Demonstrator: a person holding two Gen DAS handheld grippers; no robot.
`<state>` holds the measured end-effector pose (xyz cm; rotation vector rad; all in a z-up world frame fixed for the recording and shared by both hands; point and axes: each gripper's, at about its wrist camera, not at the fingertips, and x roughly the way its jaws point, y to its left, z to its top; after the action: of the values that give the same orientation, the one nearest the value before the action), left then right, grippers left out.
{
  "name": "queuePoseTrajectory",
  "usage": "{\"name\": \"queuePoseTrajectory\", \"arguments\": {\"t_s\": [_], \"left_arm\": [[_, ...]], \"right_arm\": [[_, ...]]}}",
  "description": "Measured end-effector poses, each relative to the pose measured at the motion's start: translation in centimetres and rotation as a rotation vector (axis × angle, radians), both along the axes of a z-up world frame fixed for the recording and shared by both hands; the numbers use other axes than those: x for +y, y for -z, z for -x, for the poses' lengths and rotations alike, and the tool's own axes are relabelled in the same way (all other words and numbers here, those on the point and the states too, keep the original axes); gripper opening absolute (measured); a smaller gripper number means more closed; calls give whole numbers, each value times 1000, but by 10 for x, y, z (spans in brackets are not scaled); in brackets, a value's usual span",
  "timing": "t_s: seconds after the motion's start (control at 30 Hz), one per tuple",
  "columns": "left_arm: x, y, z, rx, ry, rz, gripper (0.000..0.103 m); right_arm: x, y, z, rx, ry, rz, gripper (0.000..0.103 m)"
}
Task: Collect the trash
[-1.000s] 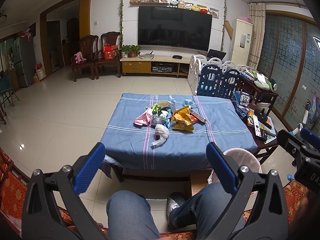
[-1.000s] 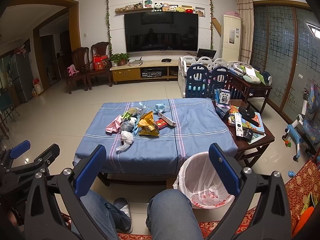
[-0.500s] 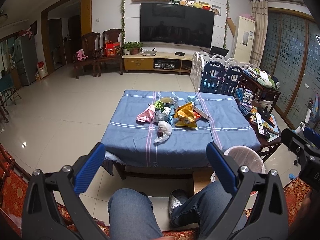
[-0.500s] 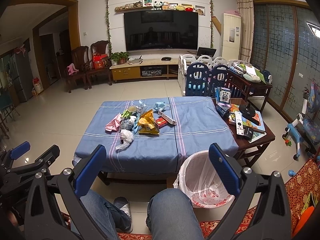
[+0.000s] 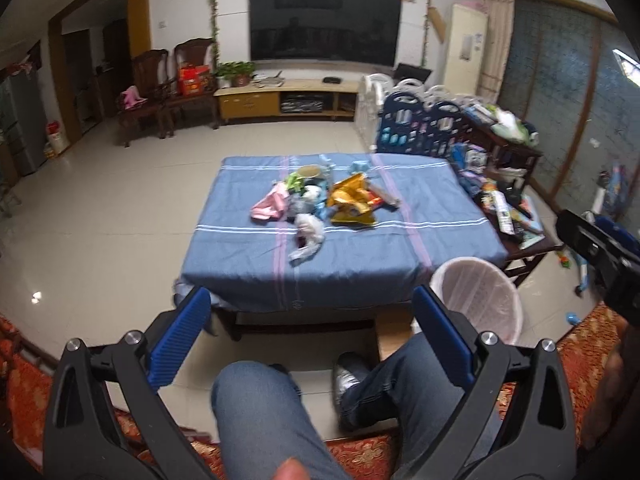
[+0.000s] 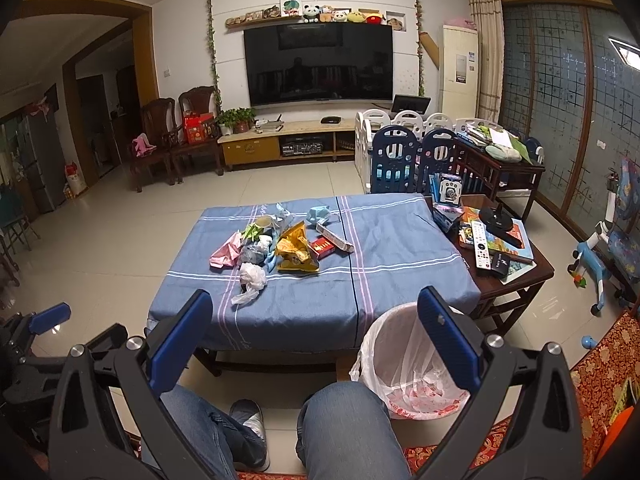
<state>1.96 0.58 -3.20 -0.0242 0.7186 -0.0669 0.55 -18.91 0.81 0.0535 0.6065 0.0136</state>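
- Trash is lying in a loose heap near the middle of the table, on a blue striped cloth: a yellow snack bag, a pink wrapper, a white plastic bag nearest the front edge, a red pack, a long white box and a blue mask behind.
- In the left view the same heap is showing slightly blurred.
- Bin, lined with a clear bag holding a few scraps, is standing on the floor just beside the table's near right corner.
- Left gripper is hanging over the person's knees with its blue pads wide apart, gripping nothing.
- Right gripper is likewise gaping wide and empty, the bin showing behind its right finger.
- Both are sitting well short of the heap, with the table's front edge between.
- Side table is touching the cloth's right edge, carrying a remote and books.
- TV, chairs and a playpen are standing farther back.
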Motion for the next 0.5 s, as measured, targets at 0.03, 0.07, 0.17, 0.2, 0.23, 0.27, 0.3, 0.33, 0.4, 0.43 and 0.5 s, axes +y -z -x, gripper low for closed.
{"name": "queuePoseTrajectory", "arguments": {"t_s": [0.03, 0.07, 0.17, 0.2, 0.23, 0.27, 0.3, 0.33, 0.4, 0.43, 0.5], "left_arm": [[1, 1, 2, -25, 14, 3, 100], [0, 2, 5, -52, 2, -29, 100], [8, 4, 8, -110, -38, 5, 100], [13, 6, 9, -134, -44, 50, 100], [17, 8, 8, -149, -75, 53, 100], [17, 12, 6, -149, -91, 41, 100], [19, 17, 2, -138, -96, 42, 100], [24, 24, -3, -117, -94, 74, 100], [33, 35, -9, -108, -74, 173, 100], [38, 43, -14, -97, -77, 202, 100], [38, 56, -22, -58, -84, 154, 100]], "right_arm": [[-2, 2, 0, -10, 4, -5, 100], [-4, 4, -1, -25, 4, -16, 100], [-11, 11, 6, -122, -38, -84, 100], [-13, 13, 8, -148, -47, -110, 100], [-16, 16, 9, -173, -50, -143, 100], [-17, 17, 8, -175, -46, -156, 100], [-16, 19, 5, -167, -41, -159, 100], [-14, 23, 1, -155, -43, -156, 100], [-8, 28, -6, -142, -50, -142, 100], [-5, 31, -10, -139, -49, -127, 100], [2, 40, -19, -133, -52, -95, 100]]}}
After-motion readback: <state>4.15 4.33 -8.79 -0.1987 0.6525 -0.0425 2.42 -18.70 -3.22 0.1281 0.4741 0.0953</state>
